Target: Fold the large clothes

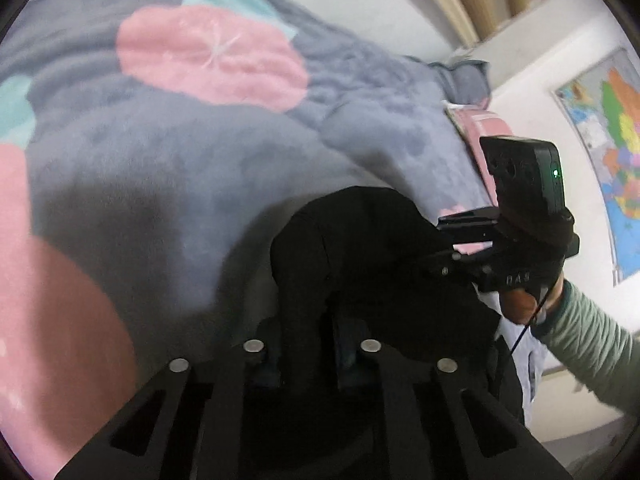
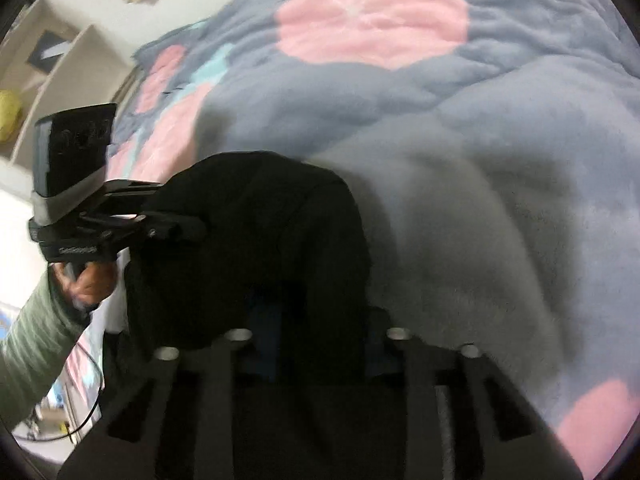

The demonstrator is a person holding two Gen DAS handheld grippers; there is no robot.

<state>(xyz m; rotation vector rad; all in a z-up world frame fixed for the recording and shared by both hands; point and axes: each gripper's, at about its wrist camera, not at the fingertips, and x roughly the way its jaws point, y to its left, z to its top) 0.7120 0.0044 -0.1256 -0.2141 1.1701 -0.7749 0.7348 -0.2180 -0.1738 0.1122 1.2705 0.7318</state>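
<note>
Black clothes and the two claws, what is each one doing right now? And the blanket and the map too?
black garment: bunched up, lifted over the blanket, held by both claws.
left claw: shut on the black garment.
right claw: shut on the black garment.
blanket: spread out, wrinkled, lying under the garment.
map: hanging flat on the wall.

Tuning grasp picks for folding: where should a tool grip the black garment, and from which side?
Grip an upper edge of the black garment, coming in level from the side, as both tools do now: left tool, right tool. It hangs bunched above the blanket, so the top folds are what shows; the lower hem is hidden.
</note>
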